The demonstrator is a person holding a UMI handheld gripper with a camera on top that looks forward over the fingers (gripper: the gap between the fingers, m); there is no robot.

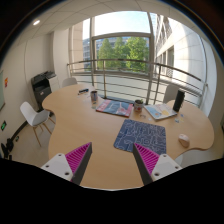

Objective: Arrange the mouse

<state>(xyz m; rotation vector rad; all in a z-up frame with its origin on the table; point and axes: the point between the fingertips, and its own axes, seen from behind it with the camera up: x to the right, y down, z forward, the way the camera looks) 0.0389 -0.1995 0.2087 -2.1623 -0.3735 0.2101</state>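
My gripper [112, 160] is open, its pink-padded fingers [76, 159] wide apart with only bare tabletop between them. It hovers above the near part of a wooden table [70, 125]. A blue patterned mouse pad [138, 134] lies just ahead of the right finger. A small pale object [183, 140], perhaps the mouse, sits beyond the pad near the table's right edge; I cannot tell for certain.
Farther back on the table are a colourful mat [113, 107], a dark cup [138, 104], another cup [94, 97], an open laptop [160, 111] and a black speaker [178, 100]. A white chair [37, 117] stands at the left. Large windows lie beyond.
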